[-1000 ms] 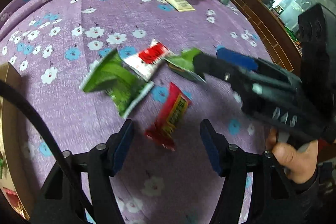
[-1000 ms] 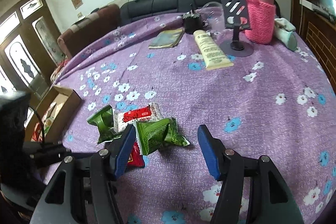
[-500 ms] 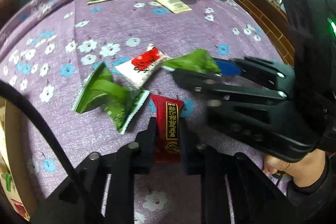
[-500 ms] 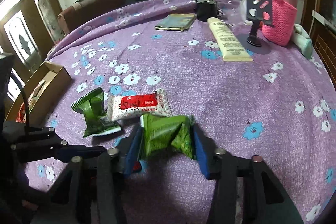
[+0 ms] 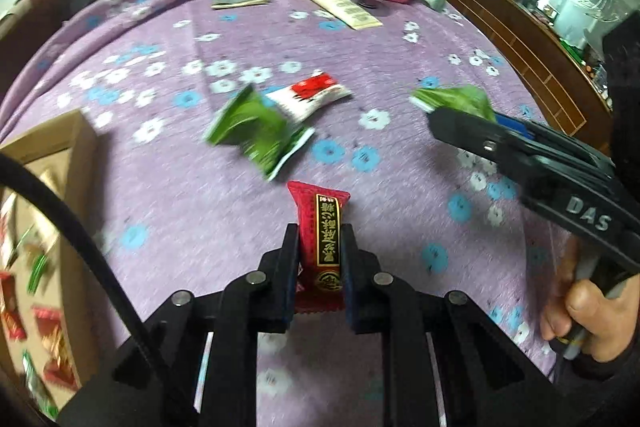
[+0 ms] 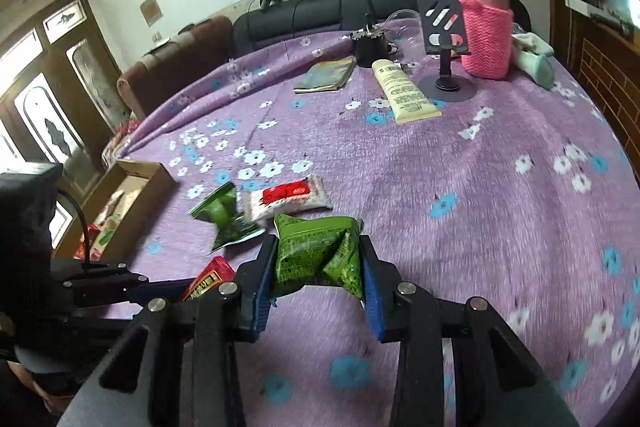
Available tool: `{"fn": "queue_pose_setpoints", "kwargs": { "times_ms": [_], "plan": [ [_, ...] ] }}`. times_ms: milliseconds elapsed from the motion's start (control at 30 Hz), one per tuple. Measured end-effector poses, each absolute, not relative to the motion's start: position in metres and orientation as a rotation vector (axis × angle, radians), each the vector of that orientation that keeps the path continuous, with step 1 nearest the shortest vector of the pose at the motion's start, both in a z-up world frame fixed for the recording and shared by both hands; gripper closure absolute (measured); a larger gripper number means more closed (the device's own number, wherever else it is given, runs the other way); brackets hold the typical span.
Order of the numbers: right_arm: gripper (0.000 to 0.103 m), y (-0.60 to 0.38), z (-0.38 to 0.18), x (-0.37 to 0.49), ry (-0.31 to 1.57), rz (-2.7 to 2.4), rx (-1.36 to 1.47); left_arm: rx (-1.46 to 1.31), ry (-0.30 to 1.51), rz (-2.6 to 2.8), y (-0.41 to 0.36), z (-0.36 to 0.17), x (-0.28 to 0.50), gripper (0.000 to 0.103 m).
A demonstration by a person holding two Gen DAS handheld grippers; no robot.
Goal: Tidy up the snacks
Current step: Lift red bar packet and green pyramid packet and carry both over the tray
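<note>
My left gripper (image 5: 319,231) is shut on a red snack bar (image 5: 322,227) with a gold label, lifted a little off the purple flowered cloth. My right gripper (image 6: 318,247) is shut on a crumpled green snack packet (image 6: 316,255); the left wrist view shows that packet (image 5: 456,101) at the right, at the tip of the right gripper. A second green packet (image 5: 256,131) and a white-and-red packet (image 5: 310,97) still lie on the cloth between them. The cardboard box (image 6: 132,195) with several snacks inside stands at the left.
At the far side of the table stand a pink knitted bottle (image 6: 486,31), a black phone stand (image 6: 446,39), a cream tube (image 6: 404,93), a flat booklet (image 6: 326,75) and a dark cup (image 6: 370,45). A hand (image 5: 588,311) grips the right tool's handle.
Both grippers have shut, the left on the red bar, the right on the green packet. Both have drawn back and lifted their snacks off the cloth, and the right one now sits further right.
</note>
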State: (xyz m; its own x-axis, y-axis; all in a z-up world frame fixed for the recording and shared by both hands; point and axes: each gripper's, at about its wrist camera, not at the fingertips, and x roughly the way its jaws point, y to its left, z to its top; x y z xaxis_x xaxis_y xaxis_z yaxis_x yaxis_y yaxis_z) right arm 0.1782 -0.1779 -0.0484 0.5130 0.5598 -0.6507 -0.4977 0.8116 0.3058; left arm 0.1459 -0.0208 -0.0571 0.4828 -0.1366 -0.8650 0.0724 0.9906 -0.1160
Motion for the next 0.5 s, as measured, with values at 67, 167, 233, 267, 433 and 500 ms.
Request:
{"fn": "queue_pose_setpoints", "kwargs": {
  "times_ms": [67,167,233,267,433,500],
  "plan": [
    [0.065,-0.178,-0.047,0.171,0.815,0.653,0.113,-0.035,1.037,-0.089,-0.020,-0.052,0.135,0.083],
    [0.065,-0.174,-0.043,0.156,0.803,0.675,0.136,-0.006,1.003,-0.041,-0.016,-0.041,0.117,0.083],
    [0.065,-0.168,-0.040,0.145,0.795,0.689,0.137,-0.004,0.985,-0.021,-0.011,-0.034,0.106,0.083],
    [0.065,-0.164,-0.039,0.141,0.792,0.696,0.135,-0.001,0.979,-0.011,-0.009,-0.030,0.100,0.083],
    [0.065,-0.141,-0.038,0.122,0.791,0.754,0.149,0.013,0.931,0.042,0.003,-0.015,0.075,0.083],
    [0.065,-0.131,-0.038,0.116,0.794,0.772,0.148,0.010,0.919,0.066,0.011,-0.010,0.066,0.082]
  ]
}}
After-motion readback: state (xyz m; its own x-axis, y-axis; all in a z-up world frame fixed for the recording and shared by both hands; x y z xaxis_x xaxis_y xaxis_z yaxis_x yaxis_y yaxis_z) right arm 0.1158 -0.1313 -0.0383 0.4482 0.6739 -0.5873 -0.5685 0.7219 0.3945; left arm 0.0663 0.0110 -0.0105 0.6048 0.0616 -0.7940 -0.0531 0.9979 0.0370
